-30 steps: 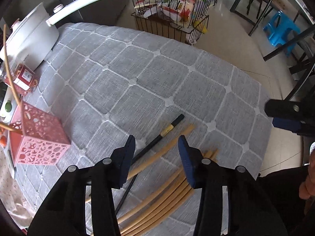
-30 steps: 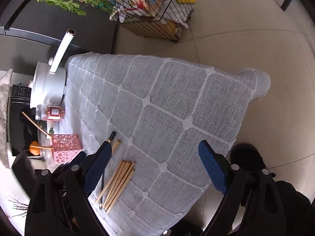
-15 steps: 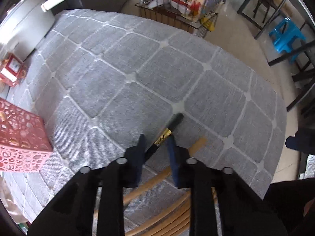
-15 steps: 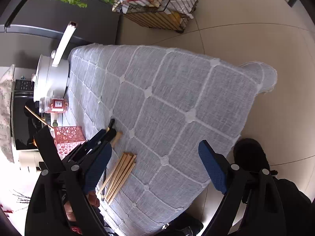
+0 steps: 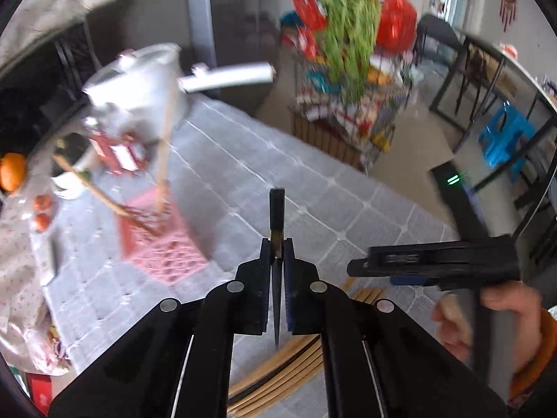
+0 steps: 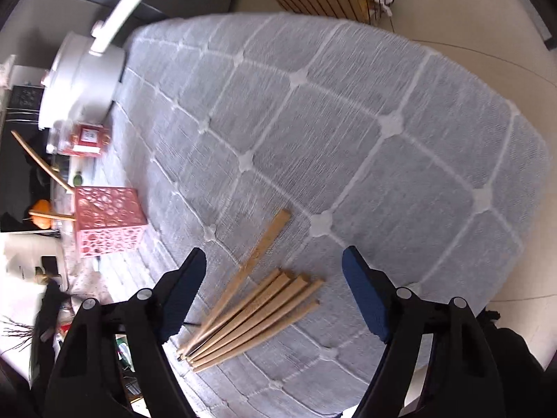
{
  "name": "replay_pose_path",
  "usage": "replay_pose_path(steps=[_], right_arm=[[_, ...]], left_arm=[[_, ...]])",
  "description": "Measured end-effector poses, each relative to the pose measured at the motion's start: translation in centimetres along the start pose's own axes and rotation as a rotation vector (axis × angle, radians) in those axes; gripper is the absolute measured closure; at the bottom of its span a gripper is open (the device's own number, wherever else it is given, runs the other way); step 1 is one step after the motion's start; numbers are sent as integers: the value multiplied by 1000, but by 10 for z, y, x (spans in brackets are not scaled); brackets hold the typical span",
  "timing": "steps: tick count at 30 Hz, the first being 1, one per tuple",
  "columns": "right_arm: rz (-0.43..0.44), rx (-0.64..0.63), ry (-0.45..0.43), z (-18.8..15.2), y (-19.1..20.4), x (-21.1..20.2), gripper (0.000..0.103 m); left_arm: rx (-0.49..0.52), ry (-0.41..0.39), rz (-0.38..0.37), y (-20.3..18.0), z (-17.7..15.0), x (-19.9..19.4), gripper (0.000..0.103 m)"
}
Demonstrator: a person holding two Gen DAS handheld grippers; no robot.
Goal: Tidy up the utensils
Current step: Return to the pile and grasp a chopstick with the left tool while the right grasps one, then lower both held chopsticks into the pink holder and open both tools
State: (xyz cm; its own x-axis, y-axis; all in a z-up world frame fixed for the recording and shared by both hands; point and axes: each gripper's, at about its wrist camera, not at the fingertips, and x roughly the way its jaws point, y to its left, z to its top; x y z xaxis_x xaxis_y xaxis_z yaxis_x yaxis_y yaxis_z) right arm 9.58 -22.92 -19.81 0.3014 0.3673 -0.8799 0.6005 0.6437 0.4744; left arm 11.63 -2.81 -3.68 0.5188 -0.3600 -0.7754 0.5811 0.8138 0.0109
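The left gripper [image 5: 277, 256] clamps a thin, stiff, light black chopstick [image 5: 277, 216] at center frame near its thick end, while the right gripper [image 6: 273, 291] hangs open above the wooden chopsticks [image 6: 250, 317].

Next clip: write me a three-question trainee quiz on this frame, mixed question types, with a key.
1. True or false: the left gripper is shut on the black chopstick.
2. Multiple choice: the right gripper is A) shut on a wooden chopstick, B) open above the wooden chopsticks, C) out of view.
3. Fill in: two wooden sticks already stand in the ____ holder.

Key: 1 true. 2 B. 3 pink.
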Motion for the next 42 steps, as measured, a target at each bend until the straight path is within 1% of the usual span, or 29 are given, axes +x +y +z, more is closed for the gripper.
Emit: replay_pose_path(steps=[3, 6, 7, 10, 11, 12, 13, 14, 15, 16, 18, 19, 20, 21, 23, 26, 28, 31, 35, 38, 42], right_arm=[[-42, -9, -3, -2, 12, 12, 27], [-92, 0, -52, -3, 22, 17, 27], [-98, -1, -73, -3, 26, 18, 30], [-184, 9, -112, -3, 39, 22, 32], [-232, 2, -131, -4, 45, 24, 48], [-270, -23, -149, -4, 52, 27, 58], [-339, -58, -181, -5, 60, 29, 76], [-374, -68, -197, -4, 63, 32, 80], [-399, -73, -221, -4, 66, 34, 80], [-406, -80, -233, -4, 68, 35, 82], [-377, -80, -236, -1, 66, 34, 84], [-326, -67, -231, 1, 61, 31, 86], [-232, -42, -215, 5, 52, 27, 88], [-169, -25, -204, 7, 47, 23, 88], [-49, -28, -205, 6, 39, 2, 89], [45, -93, -234, -2, 46, -35, 91], [93, -139, -257, -10, 53, -60, 92], [146, -209, -327, -18, 66, -100, 95], [199, -276, -436, -34, 84, -156, 95], [241, -314, -506, -33, 98, -191, 95], [297, -339, -563, -28, 119, -218, 95]], left_arm=[[-17, -48, 16, 9, -7, -28, 97], [-20, -77, 32, 12, -8, -45, 97], [-19, -82, 32, 13, -12, -50, 97], [-6, -100, 40, 10, -12, -60, 97], [-2, -105, 43, 9, -12, -62, 97], [-1, -110, 46, 10, -14, -67, 97], [1, -114, 49, 11, -15, -70, 97], [0, -120, 50, 12, -14, -73, 97], [-2, -125, 50, 15, -15, -76, 97], [-9, -134, 51, 17, -14, -80, 97], [-26, -152, 56, 24, -13, -87, 97], [-34, -162, 57, 27, -12, -90, 97], [-46, -173, 58, 30, -12, -95, 97], [-55, -182, 59, 32, -11, -99, 97], [-76, -209, 63, 40, -10, -109, 97], [-120, -250, 60, 50, -5, -125, 97], [-140, -276, 61, 56, -2, -134, 97], [-169, -312, 61, 60, 3, -144, 97], [-218, -359, 65, 66, 10, -153, 97], [-277, -401, 86, 73, 14, -155, 97], [-354, -457, 124, 85, 19, -152, 97]])
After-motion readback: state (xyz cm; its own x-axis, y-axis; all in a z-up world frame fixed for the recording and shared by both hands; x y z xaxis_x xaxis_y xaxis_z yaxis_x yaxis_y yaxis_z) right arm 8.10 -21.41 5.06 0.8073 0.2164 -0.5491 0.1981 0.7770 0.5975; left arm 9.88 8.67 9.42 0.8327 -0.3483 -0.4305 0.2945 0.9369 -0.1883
